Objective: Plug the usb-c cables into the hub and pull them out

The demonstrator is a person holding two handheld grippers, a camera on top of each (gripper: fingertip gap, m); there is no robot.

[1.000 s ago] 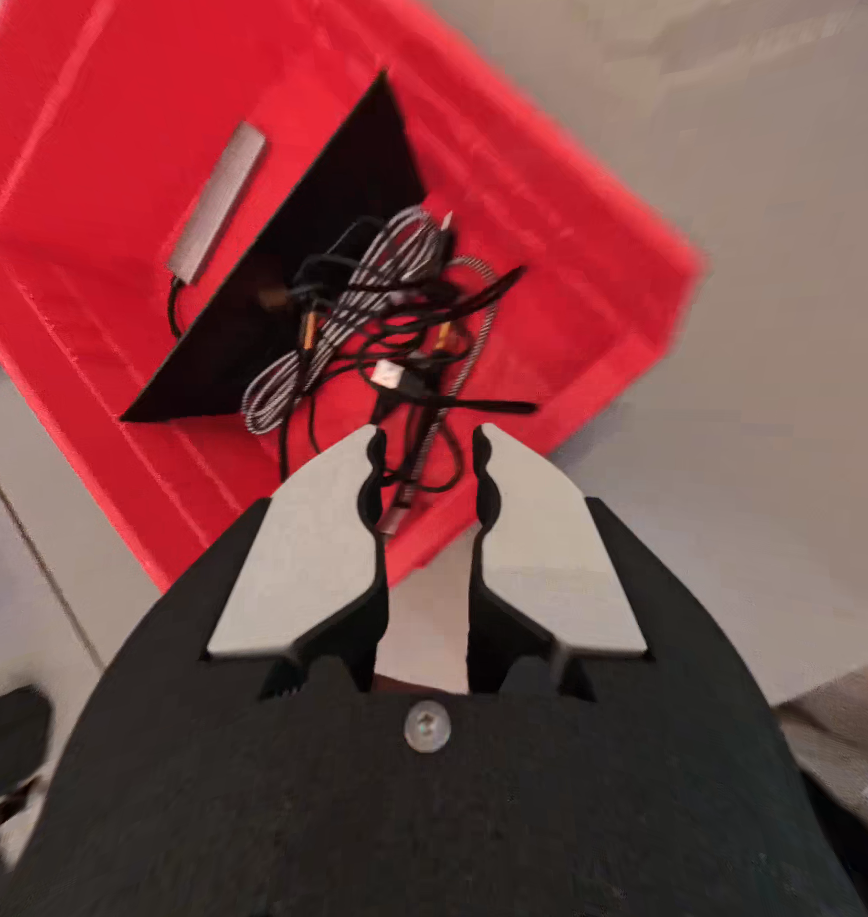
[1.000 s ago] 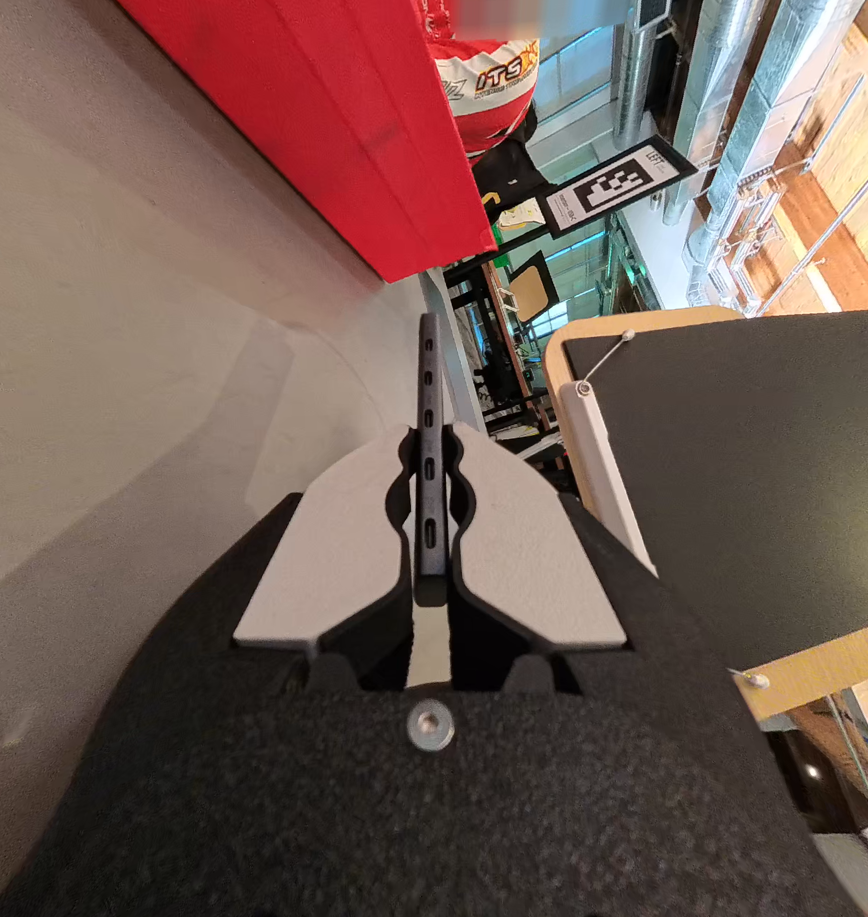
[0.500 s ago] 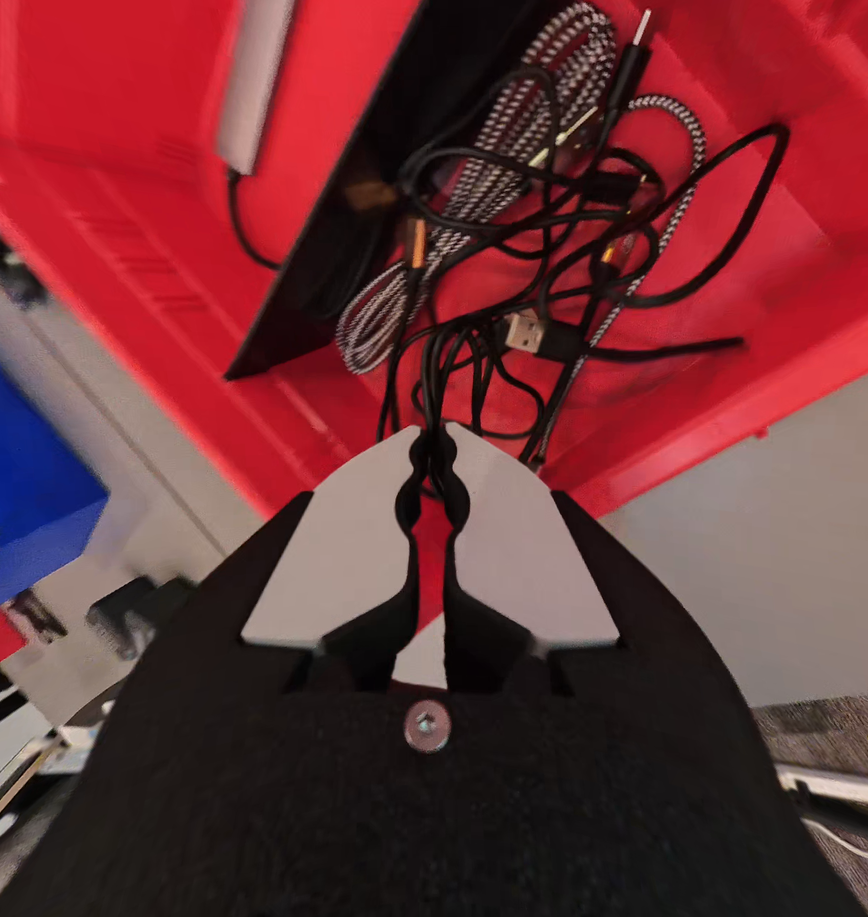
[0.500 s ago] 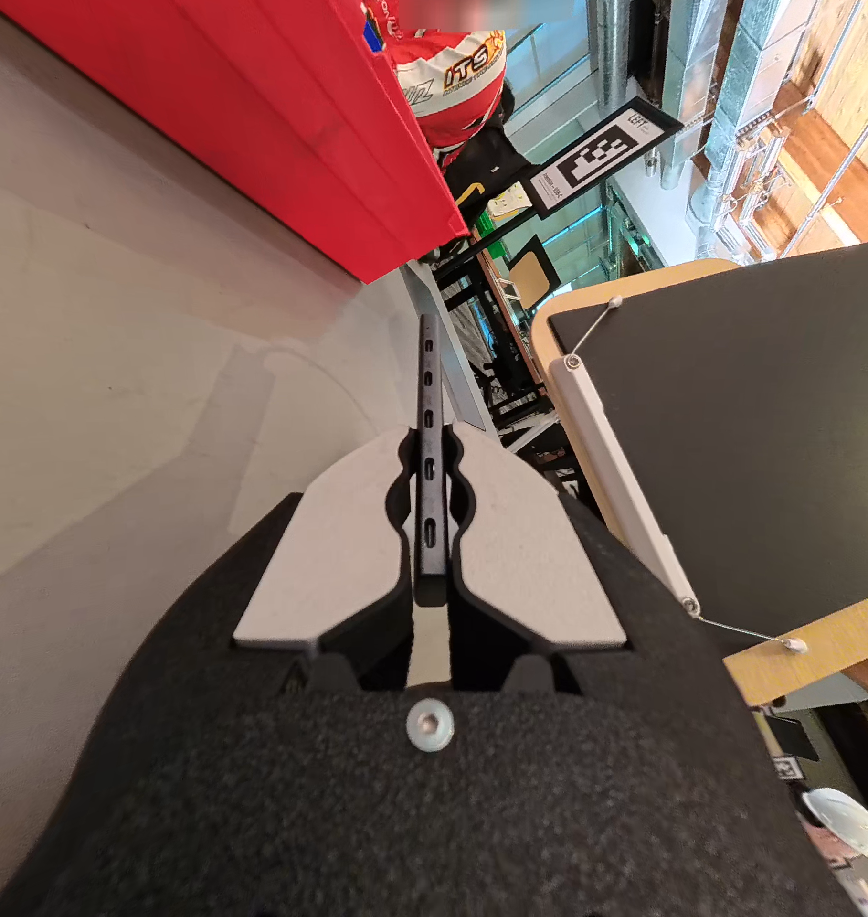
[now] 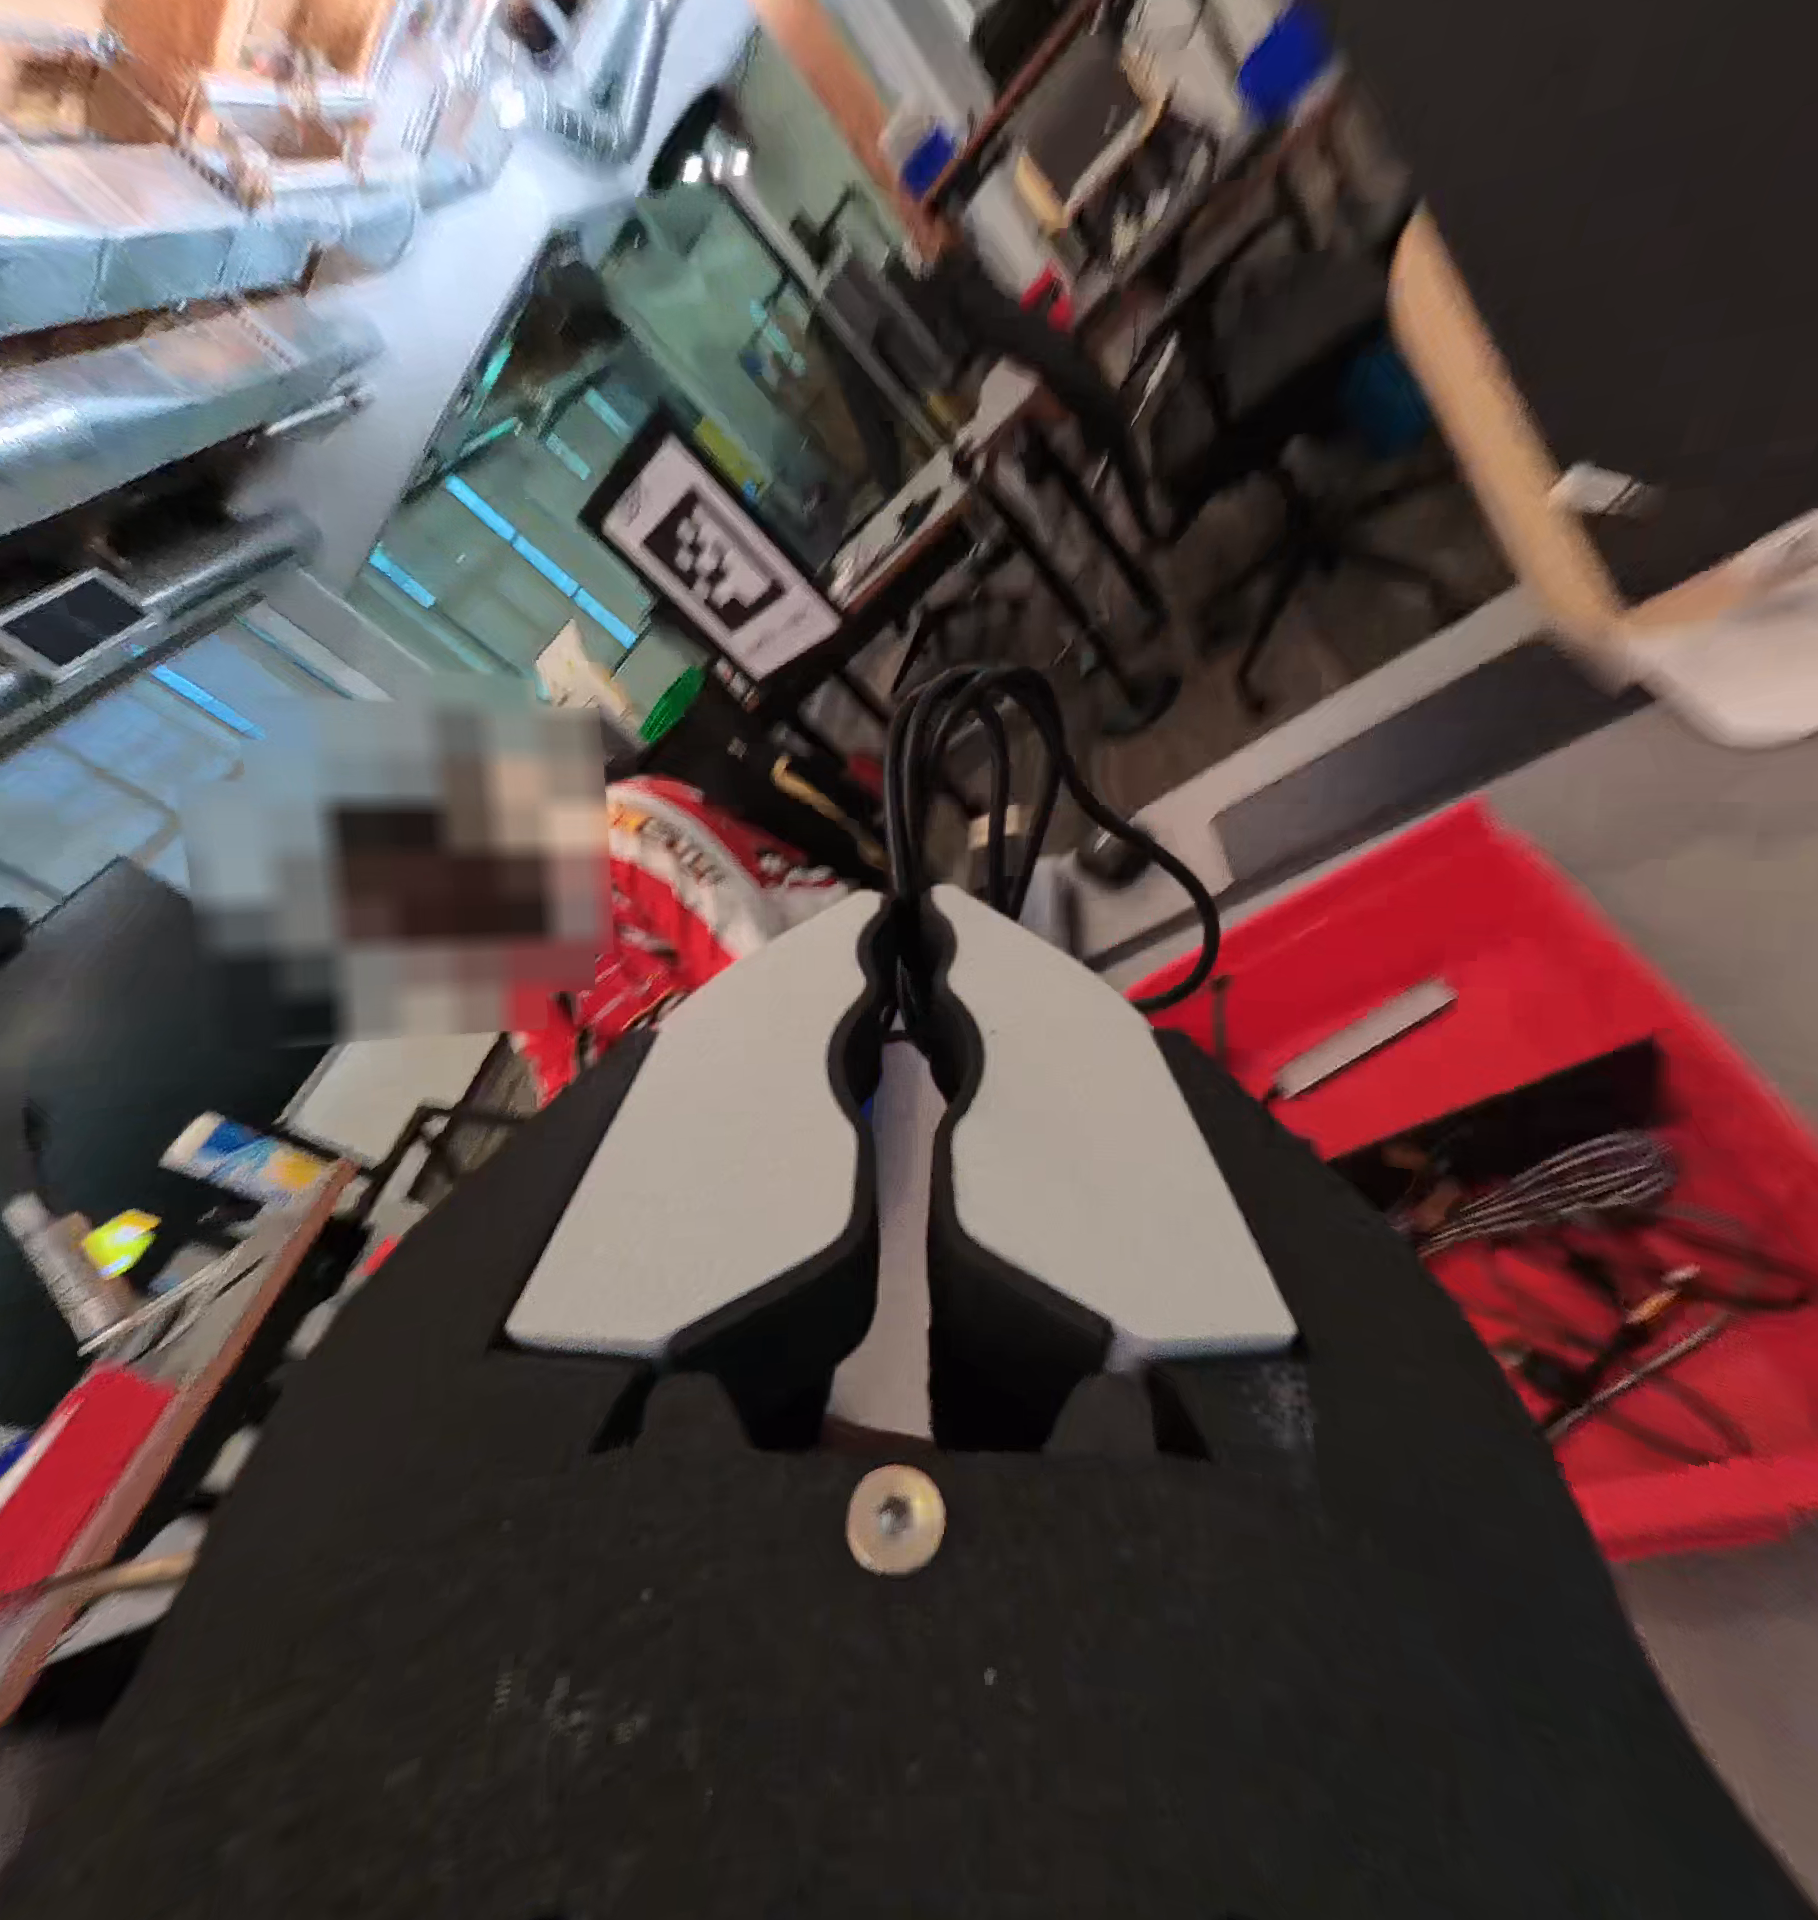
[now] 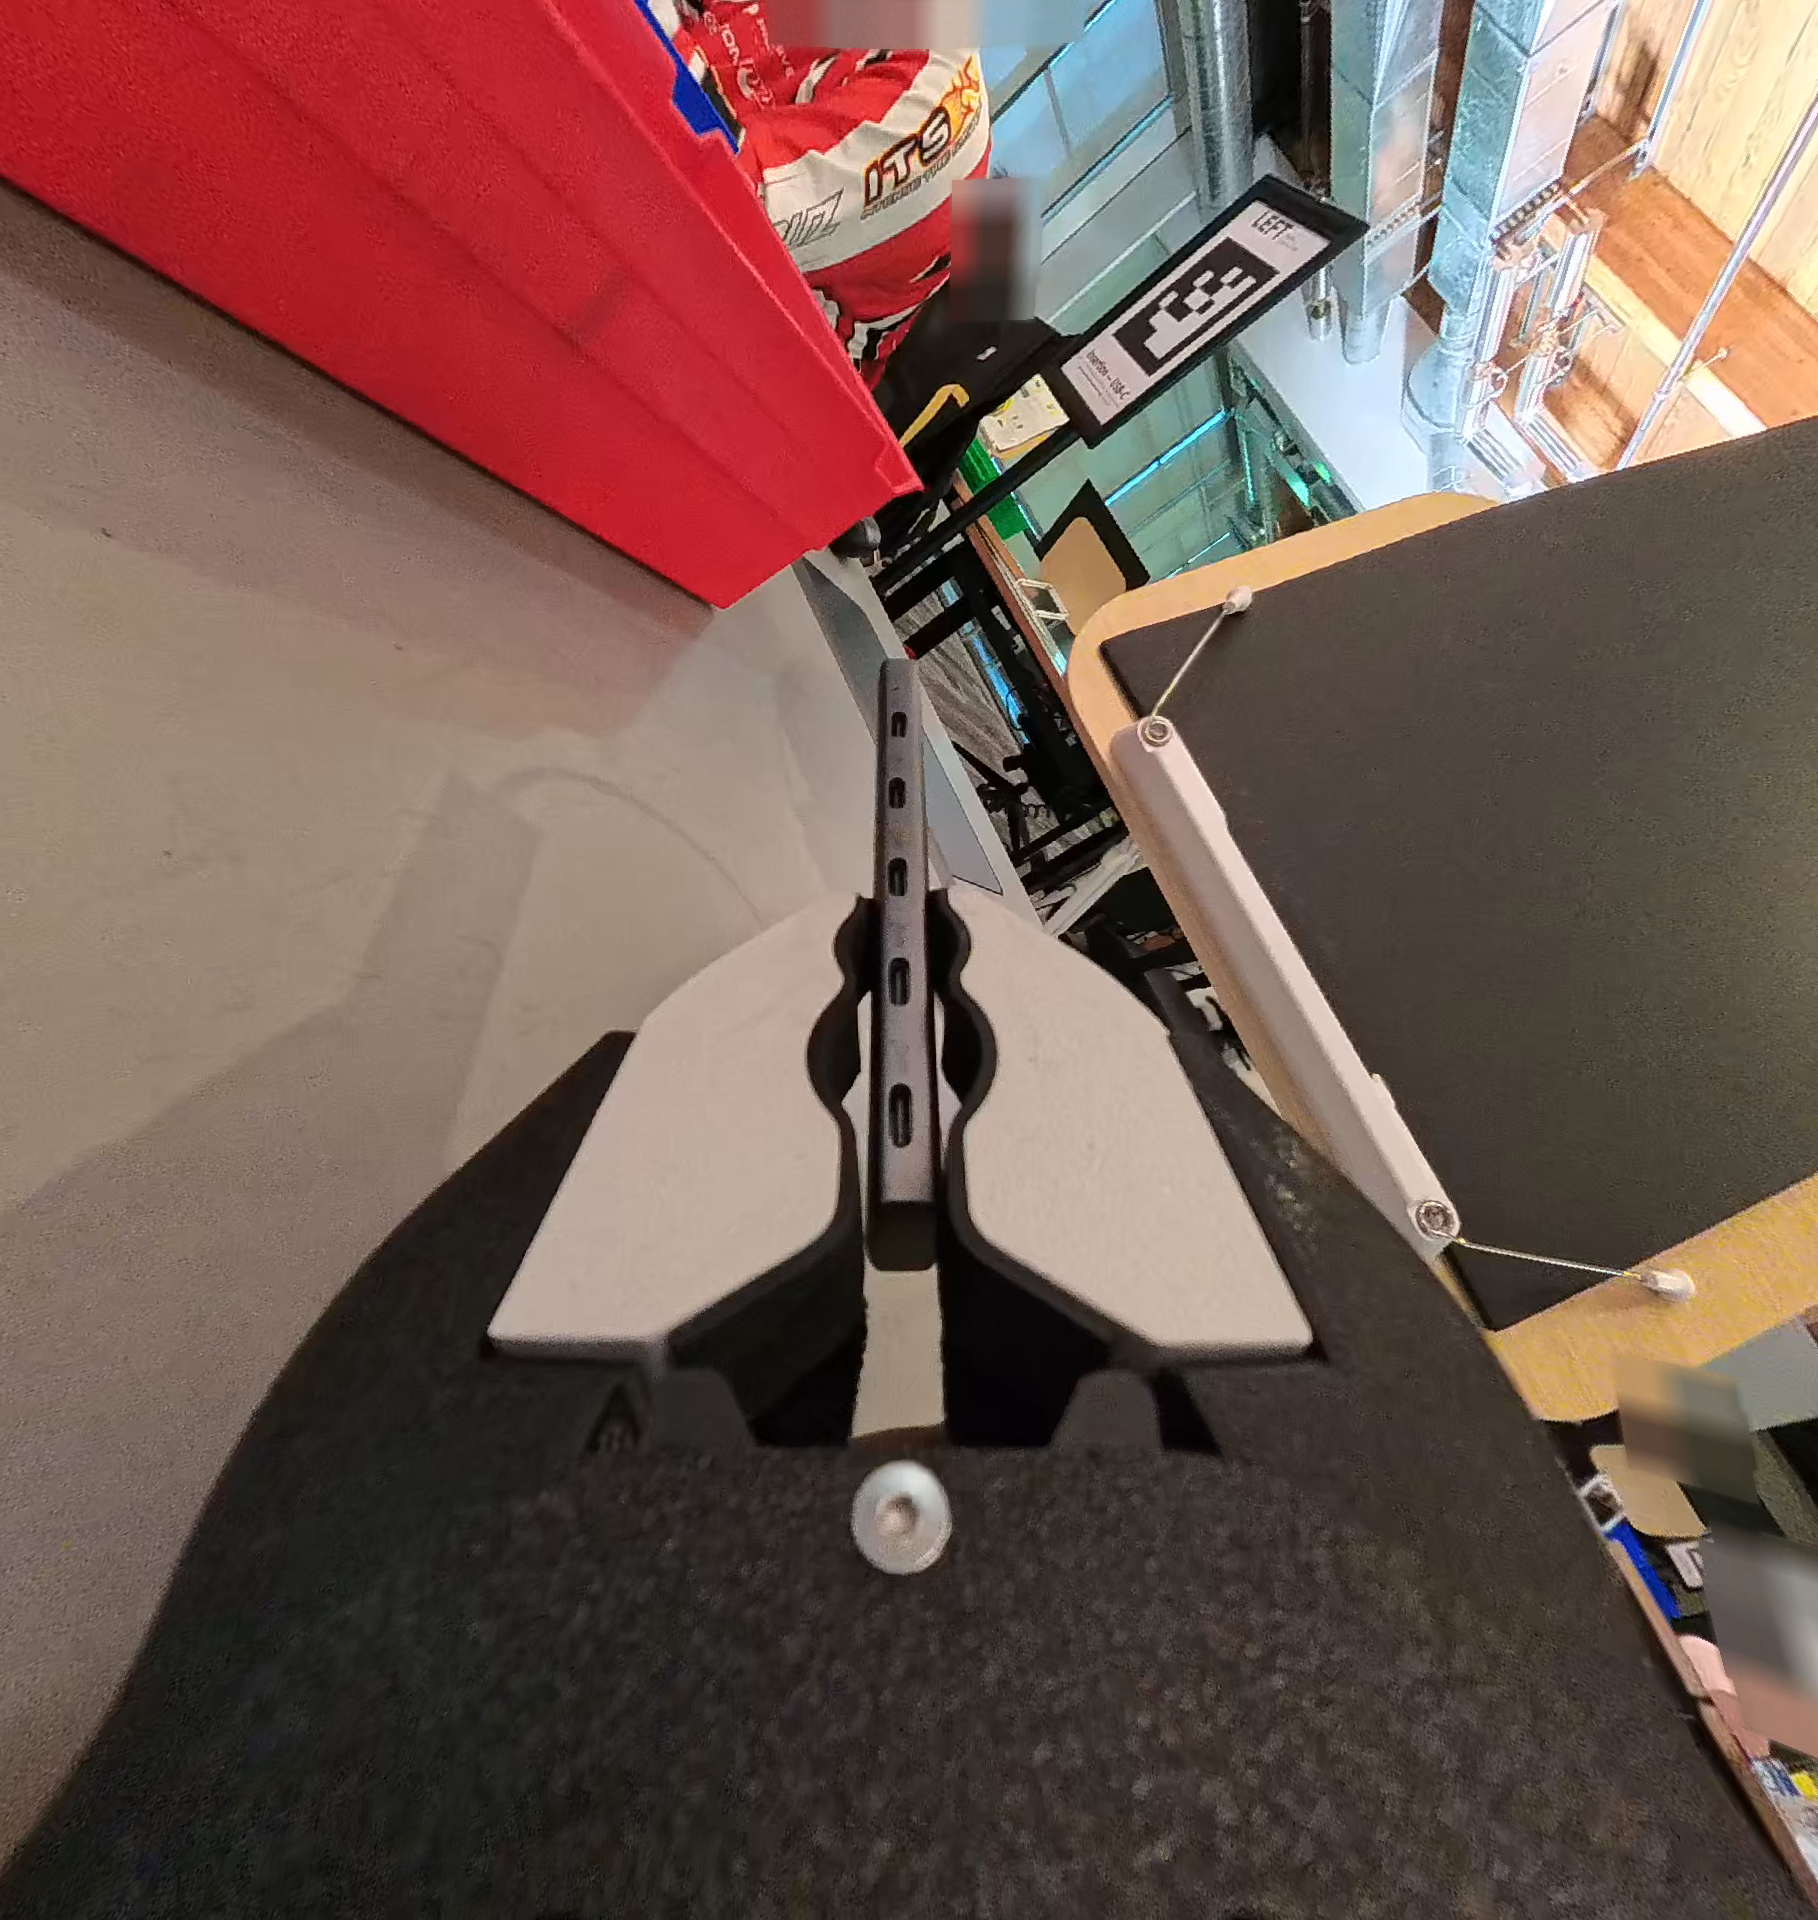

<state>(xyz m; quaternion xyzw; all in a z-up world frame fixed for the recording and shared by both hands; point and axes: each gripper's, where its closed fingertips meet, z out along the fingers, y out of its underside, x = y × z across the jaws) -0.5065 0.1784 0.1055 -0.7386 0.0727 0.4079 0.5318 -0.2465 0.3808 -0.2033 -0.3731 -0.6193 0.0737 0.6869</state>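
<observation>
Now that your left gripper (image 5: pixel 905 940) has swung up and away from the red bin (image 5: pixel 1674 1049), its view takes in the workshop behind rather than the bin floor it faced half a second ago.

Item: red bin, low right in the left wrist view, holding a grey hub-like bar (image 5: pixel 1367 1042) and a tangle of braided and black cables (image 5: pixel 1570 1195).

Item: black cable (image 5: pixel 972 790), lifted clear of that tangle, looped above your left fingertips, jaws pinched nearly shut on it. Its plug end is probably hidden, as blur spoils the detail.

Item: dark hub (image 6: pixel 903 966), clamped edge-up in your right gripper (image 6: pixel 900 925), jaws narrow on its flanks, port row facing the camera, above the pale table (image 6: pixel 261 831); position matches a second ago.

Judgement: one cable is out of the bin; next you need its plug found, then brought to a port.
</observation>
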